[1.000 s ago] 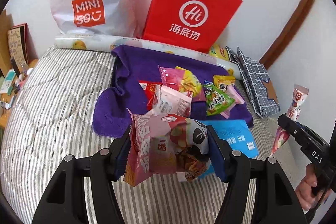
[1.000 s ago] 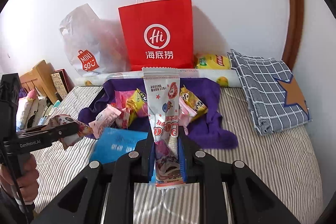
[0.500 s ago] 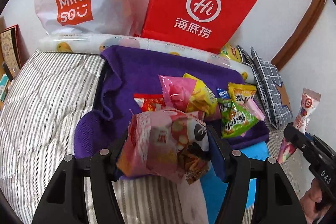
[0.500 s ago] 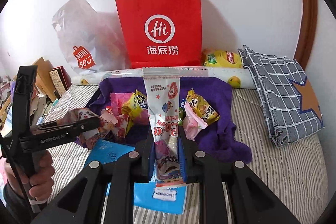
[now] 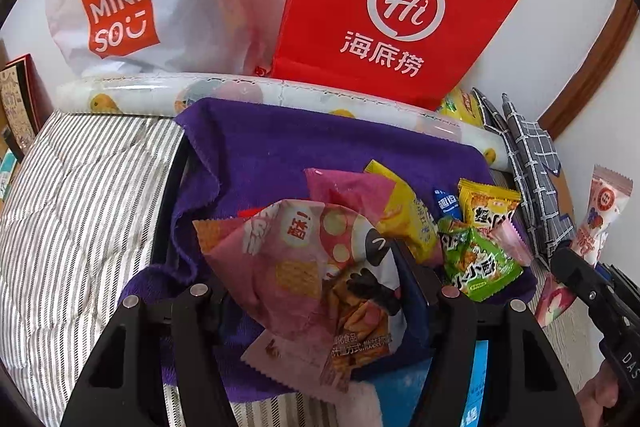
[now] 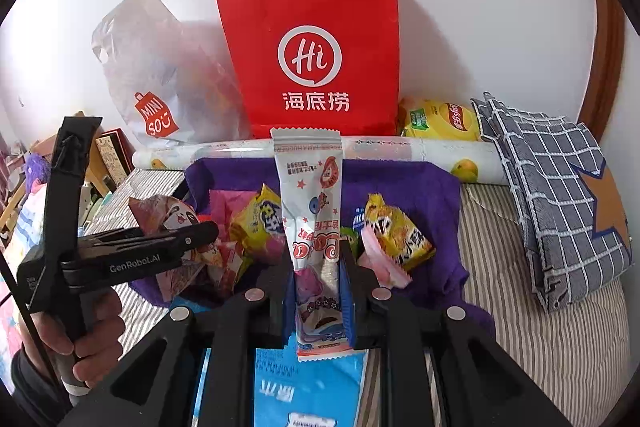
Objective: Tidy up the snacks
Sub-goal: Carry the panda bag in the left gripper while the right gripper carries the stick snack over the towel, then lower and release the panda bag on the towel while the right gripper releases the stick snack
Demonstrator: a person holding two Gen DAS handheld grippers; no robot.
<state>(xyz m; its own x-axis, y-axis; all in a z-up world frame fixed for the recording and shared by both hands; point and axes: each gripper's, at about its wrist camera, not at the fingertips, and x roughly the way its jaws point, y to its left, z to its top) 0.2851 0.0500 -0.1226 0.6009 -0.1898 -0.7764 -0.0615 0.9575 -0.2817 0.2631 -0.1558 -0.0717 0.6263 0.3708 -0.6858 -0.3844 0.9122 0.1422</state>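
My left gripper is shut on a pink panda snack bag and holds it above the purple towel; it also shows in the right wrist view. My right gripper is shut on a long white snack stick pack, held upright; it also shows at the right edge of the left wrist view. Several snack packets lie piled on the towel: a green one, yellow ones and a pink one.
A red paper bag and a white MINISO plastic bag stand against the wall behind a rolled sheet. A yellow chip bag and checked grey cloth lie right. A blue packet lies on the striped bed.
Both grippers have moved forward toward the towel and bags. The pink panda bag now hangs over the snack pile, and has tilted in the left gripper.
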